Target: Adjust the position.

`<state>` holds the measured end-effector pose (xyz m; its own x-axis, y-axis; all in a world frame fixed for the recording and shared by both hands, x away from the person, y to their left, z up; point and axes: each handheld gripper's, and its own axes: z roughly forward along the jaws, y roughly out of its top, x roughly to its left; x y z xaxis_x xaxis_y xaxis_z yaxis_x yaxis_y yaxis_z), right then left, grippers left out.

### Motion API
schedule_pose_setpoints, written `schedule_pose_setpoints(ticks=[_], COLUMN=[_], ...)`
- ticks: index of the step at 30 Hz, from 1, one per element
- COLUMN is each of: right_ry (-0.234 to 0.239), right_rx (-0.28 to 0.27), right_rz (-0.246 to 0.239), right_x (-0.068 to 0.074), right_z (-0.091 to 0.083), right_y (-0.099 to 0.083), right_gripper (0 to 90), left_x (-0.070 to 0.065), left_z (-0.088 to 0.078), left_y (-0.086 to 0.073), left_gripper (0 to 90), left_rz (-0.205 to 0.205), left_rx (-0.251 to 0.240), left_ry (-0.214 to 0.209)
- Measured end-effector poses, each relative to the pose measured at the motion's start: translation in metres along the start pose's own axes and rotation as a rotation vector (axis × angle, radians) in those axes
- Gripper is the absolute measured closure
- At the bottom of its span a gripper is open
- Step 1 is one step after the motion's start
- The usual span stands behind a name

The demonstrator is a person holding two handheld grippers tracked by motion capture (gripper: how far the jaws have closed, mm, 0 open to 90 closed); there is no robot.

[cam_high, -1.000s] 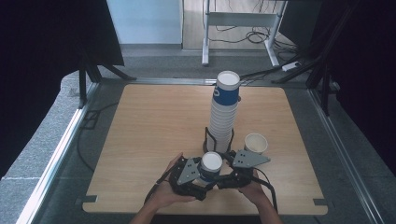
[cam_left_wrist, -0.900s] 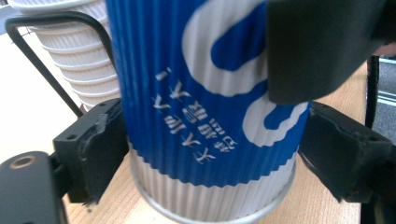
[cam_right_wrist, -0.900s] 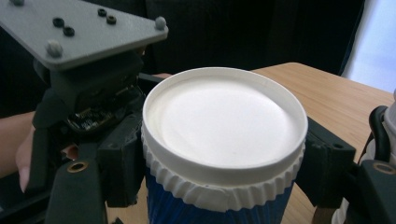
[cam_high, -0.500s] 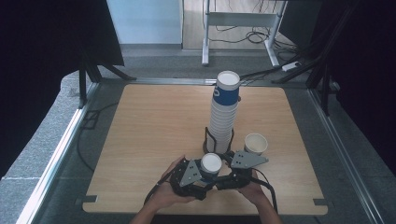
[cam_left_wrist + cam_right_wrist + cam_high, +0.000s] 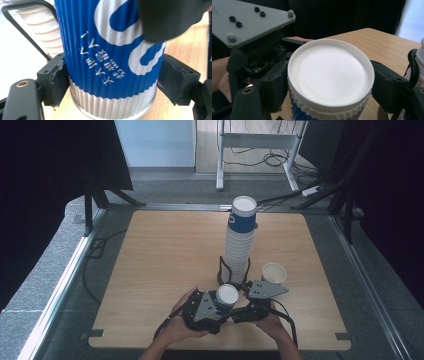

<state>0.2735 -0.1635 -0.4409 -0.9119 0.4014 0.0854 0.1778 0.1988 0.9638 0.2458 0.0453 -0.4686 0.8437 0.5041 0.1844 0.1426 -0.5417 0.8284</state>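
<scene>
Two grippers' fingers clamp one blue cup (image 5: 227, 296) — upright.

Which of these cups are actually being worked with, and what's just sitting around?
In the job:
- blue-and-white paper cup, clamped low down by the left hand-held gripper, whose jaws have just closed on it
- right hand-held gripper, jaws either side of its rim

Lying about:
- tall cup stack in its wire holder
- single empty cup

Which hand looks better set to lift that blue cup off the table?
Left, probably. The left gripper has just been closing its jaws, which now press the blue cup low on both sides; the right gripper merely flanks its top rim.
</scene>
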Motion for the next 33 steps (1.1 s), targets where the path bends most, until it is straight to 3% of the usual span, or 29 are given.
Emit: schedule_pose_setpoints(ticks=[9, 12, 23, 30, 33], right_ry=[0.009, 0.013, 0.013, 0.036, 0.047], right_rx=[-0.016, 0.001, 0.148, 0.211, 0.222], right_rz=[0.019, 0.016, 0.003, 0.011, 0.010], right_x=[-0.005, -0.006, -0.013, -0.015, -0.014], right_z=[-0.015, -0.021, -0.028, -0.024, -0.021], right_y=[0.001, 0.002, -0.003, -0.010, -0.012], right_gripper=[21.7, 22.0, 20.9, 20.1, 19.5], left_x=[0.000, 0.000, -0.010, -0.016, -0.017], left_z=[0.002, 0.003, 0.010, 0.015, 0.017], left_y=[-0.004, -0.005, -0.007, -0.009, -0.010], left_gripper=[17.8, 17.9, 17.9, 17.8, 17.9], left_rz=[0.058, 0.078, 0.217, 0.284, 0.293], left_rx=[0.058, 0.075, 0.164, 0.211, 0.215], left_ry=[0.054, 0.078, 0.189, 0.225, 0.230])
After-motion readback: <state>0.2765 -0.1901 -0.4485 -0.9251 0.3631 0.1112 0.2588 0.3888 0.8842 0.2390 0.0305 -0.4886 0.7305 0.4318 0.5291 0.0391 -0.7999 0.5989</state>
